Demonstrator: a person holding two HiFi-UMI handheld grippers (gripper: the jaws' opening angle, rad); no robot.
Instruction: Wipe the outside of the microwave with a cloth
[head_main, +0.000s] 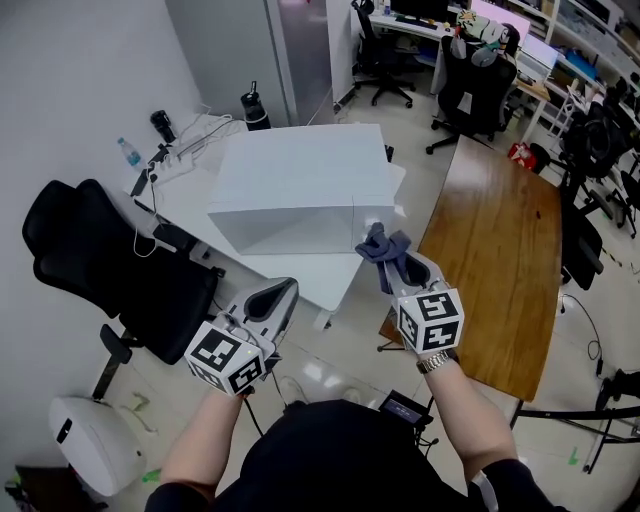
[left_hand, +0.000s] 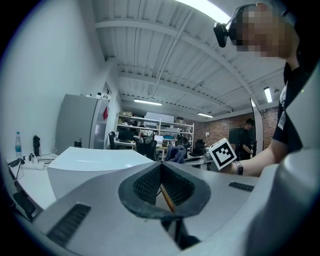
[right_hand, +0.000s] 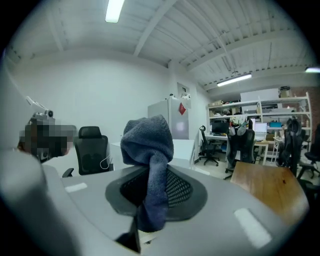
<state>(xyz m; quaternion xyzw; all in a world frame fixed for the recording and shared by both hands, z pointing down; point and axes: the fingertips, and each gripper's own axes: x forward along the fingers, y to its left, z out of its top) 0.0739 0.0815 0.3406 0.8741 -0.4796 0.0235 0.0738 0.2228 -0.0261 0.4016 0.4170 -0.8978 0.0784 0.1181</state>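
Note:
The white microwave (head_main: 300, 180) stands on a white table (head_main: 190, 210); its top also shows in the left gripper view (left_hand: 90, 162). My right gripper (head_main: 395, 268) is shut on a blue-grey cloth (head_main: 383, 248), held just off the microwave's front right corner. In the right gripper view the cloth (right_hand: 148, 147) bunches above the jaws and hangs down between them (right_hand: 155, 172). My left gripper (head_main: 283, 292) hovers in front of the microwave's front face, apart from it. Its jaws (left_hand: 161, 167) meet with nothing between them. The cloth (left_hand: 175, 152) shows beyond them.
A black office chair (head_main: 110, 260) stands left of the table. A long wooden table (head_main: 500, 250) runs along the right. A water bottle (head_main: 129, 152), cables and a dark bottle (head_main: 255, 108) sit at the table's far side. A white rounded bin (head_main: 95, 440) is on the floor at lower left.

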